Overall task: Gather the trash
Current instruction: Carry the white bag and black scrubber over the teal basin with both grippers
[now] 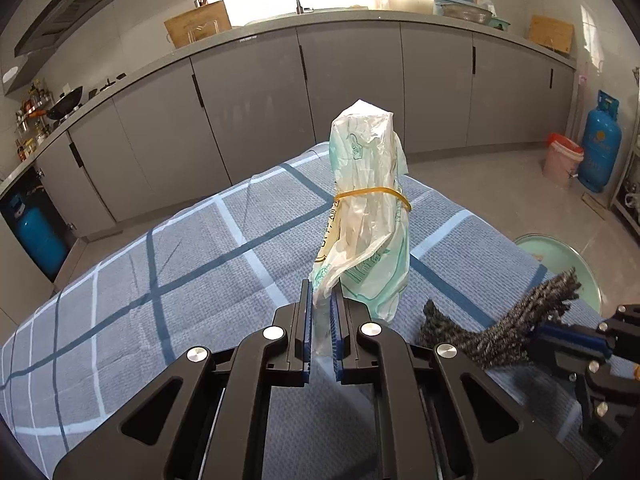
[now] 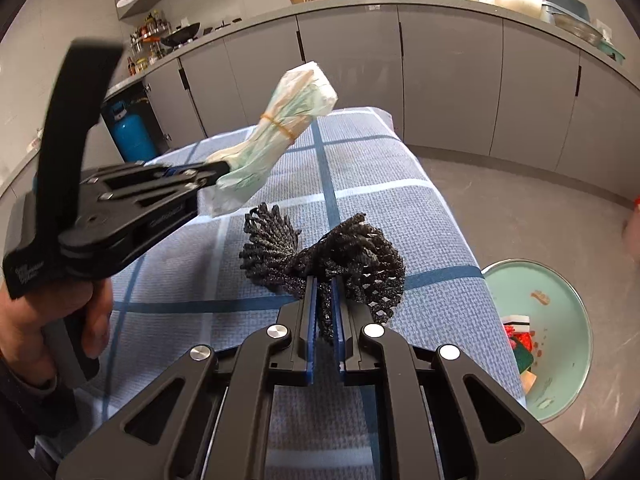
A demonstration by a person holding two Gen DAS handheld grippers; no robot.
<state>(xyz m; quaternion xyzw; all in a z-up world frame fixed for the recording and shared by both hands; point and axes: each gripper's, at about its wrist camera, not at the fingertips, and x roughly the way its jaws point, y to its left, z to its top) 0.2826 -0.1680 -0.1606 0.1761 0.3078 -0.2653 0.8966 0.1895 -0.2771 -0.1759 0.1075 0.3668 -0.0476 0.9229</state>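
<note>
My left gripper (image 1: 322, 300) is shut on the loose end of a white and green plastic bag bundle (image 1: 366, 204) tied with a yellow rubber band, and holds it up above the blue checked tablecloth (image 1: 180, 264). The bundle also shows in the right wrist view (image 2: 280, 128), with the left gripper (image 2: 218, 172) at the left. My right gripper (image 2: 324, 292) is shut on a black foam net (image 2: 352, 264), held just above the cloth. The net (image 1: 500, 324) and the right gripper (image 1: 536, 338) show at the lower right of the left wrist view.
A mint green bin (image 2: 560, 336) with some trash inside stands on the floor right of the table; it also shows in the left wrist view (image 1: 568, 264). Grey kitchen cabinets (image 1: 352, 92) run behind. A blue gas cylinder (image 1: 600, 144) and a pink bin (image 1: 560, 156) stand at the far right.
</note>
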